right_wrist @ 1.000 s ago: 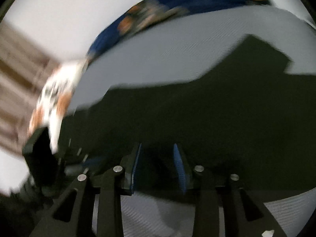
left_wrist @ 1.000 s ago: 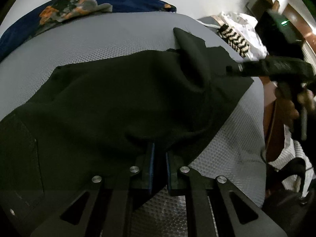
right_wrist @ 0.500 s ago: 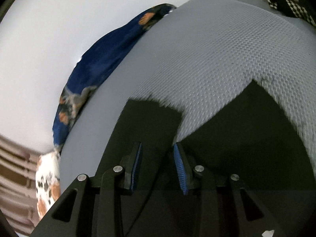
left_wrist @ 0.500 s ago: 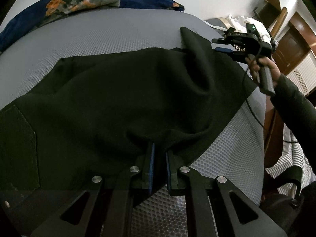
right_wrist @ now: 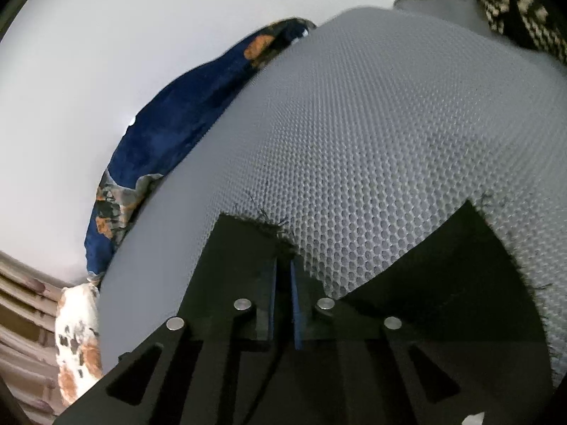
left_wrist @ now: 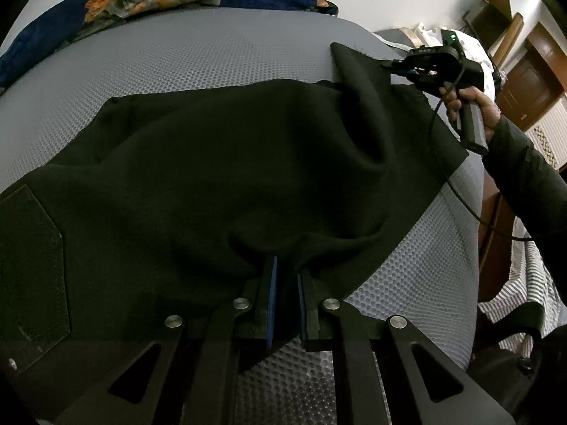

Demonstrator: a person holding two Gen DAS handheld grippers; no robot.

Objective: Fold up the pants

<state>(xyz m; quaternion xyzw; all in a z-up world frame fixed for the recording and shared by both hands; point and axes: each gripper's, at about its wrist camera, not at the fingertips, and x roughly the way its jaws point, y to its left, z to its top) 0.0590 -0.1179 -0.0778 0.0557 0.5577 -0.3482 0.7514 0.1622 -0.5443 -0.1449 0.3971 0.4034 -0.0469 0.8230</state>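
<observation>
Our right gripper [right_wrist: 281,292] has just closed on the frayed hem of the black cotton pants [left_wrist: 219,184] spread over the grey mesh mattress [left_wrist: 219,60]; our left gripper [left_wrist: 285,295] pinches the near edge, ready to fold.

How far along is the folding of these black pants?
Early on. The black pants lie spread on the grey mattress, no finished fold visible. In hand: the left gripper pinches the near edge; the right gripper has just closed on a frayed leg end. Folding over remains.
</observation>
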